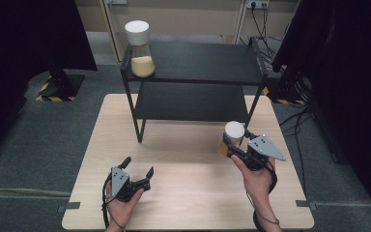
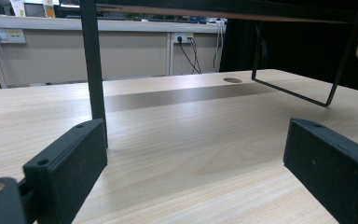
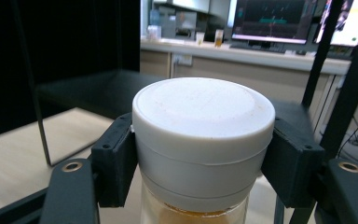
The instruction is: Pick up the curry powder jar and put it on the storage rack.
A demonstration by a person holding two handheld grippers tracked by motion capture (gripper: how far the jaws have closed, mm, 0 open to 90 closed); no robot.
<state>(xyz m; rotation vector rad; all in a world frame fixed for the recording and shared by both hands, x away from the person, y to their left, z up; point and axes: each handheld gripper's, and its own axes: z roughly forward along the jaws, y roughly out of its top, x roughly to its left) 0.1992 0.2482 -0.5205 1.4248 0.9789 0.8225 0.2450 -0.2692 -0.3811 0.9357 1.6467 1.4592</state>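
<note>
Jaws of your right gripper [image 1: 233, 143] are clamped on the white lid of a jar [image 3: 200, 140] with a yellowish filling, one black pad pressed against each side of the cap, as the right gripper view shows plainly. In the high view that jar [image 1: 231, 135] sits in front of your right hand [image 1: 256, 176], near the right front leg of the black shelf [image 1: 198, 63], above the wooden table [image 1: 183, 193]; whether its base touches the tabletop you cannot really tell from that angle. Your left gripper [image 1: 137, 171] rests low over the near left part of the table, held in your left hand [image 1: 123, 203], its jaws standing wide apart with nothing but bare wood between them in the left gripper view. A second jar [image 1: 140, 48] of the same kind stands upright on the shelf's top board, at its left front corner, well apart from both grippers.
</note>
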